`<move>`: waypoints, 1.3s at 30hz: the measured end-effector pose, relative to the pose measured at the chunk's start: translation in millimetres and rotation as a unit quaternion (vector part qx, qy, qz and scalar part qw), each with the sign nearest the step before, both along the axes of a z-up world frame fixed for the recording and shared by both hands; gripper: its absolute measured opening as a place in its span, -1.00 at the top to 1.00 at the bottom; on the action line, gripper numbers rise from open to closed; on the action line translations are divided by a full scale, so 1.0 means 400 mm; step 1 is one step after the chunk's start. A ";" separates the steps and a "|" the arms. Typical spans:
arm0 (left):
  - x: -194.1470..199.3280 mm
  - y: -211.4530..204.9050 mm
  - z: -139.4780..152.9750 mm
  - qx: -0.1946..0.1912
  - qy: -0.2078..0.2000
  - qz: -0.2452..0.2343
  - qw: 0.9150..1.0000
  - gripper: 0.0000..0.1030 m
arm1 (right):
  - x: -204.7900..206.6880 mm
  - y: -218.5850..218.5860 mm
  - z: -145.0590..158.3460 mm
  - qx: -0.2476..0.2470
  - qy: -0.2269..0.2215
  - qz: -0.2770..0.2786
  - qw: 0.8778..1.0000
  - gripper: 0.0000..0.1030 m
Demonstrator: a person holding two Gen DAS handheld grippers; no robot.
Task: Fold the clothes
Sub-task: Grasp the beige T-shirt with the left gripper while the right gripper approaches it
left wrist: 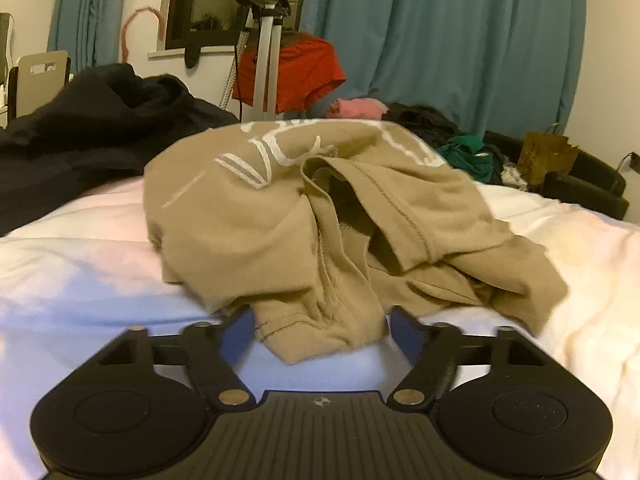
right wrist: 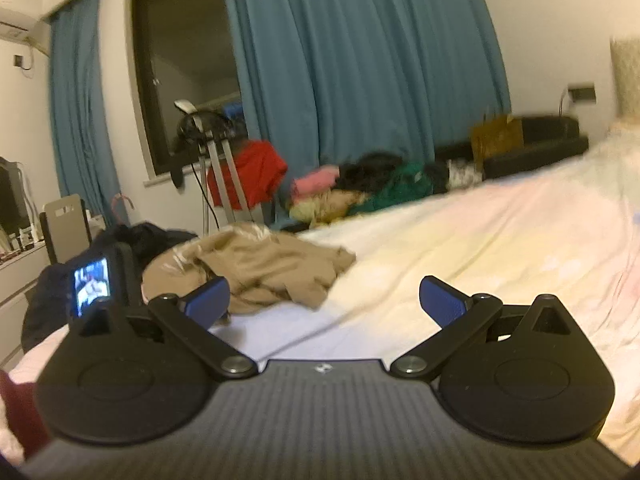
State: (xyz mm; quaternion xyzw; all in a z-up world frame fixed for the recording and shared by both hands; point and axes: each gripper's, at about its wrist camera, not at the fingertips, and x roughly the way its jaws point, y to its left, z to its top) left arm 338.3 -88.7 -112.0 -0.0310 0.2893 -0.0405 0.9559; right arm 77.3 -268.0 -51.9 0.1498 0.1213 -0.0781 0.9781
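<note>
A crumpled tan T-shirt (left wrist: 304, 220) with white print lies on the white bed sheet (left wrist: 80, 280). My left gripper (left wrist: 322, 328) is open, low over the sheet, with the shirt's near hem lying between its blue pads (left wrist: 240, 330). In the right wrist view the same shirt (right wrist: 260, 268) lies ahead to the left. My right gripper (right wrist: 324, 300) is open and empty above the sheet (right wrist: 480, 240), to the right of the shirt. The left gripper's camera screen (right wrist: 92, 286) shows at the left beside the shirt.
A dark garment (left wrist: 88, 132) lies heaped at the bed's back left. Pink, black and green clothes (left wrist: 440, 132) pile at the far edge. A red garment (left wrist: 308, 72) hangs on a metal stand. Blue curtains (right wrist: 360, 60) and a brown paper bag (left wrist: 548, 156) stand behind.
</note>
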 end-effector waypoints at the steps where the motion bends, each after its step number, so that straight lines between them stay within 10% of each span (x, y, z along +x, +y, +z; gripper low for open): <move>1: 0.009 0.001 -0.003 0.002 -0.003 0.004 1.000 0.12 | 0.008 -0.002 -0.009 0.004 0.002 -0.001 1.000 -1.00; 2: 0.014 0.004 -0.003 0.003 -0.008 0.008 1.000 0.55 | 0.016 -0.004 -0.018 0.006 0.003 -0.002 1.000 -1.00; 5: -0.016 0.031 0.023 -0.011 -0.039 0.016 0.999 0.70 | 0.037 -0.007 -0.043 0.014 0.006 -0.005 1.000 -1.00; 20: -0.563 0.245 0.253 -0.073 -0.136 -0.048 0.987 0.75 | -0.032 0.092 -0.014 -0.041 -0.032 0.027 0.998 -1.00; 27: -0.837 0.314 0.336 -0.050 -0.228 -0.105 0.967 0.75 | -0.122 0.195 0.028 -0.062 -0.036 0.085 0.994 -1.00; 39: -0.869 0.406 0.284 -0.116 -0.196 -0.078 0.971 0.75 | -0.061 0.405 0.010 -0.076 -0.004 0.192 0.978 -1.00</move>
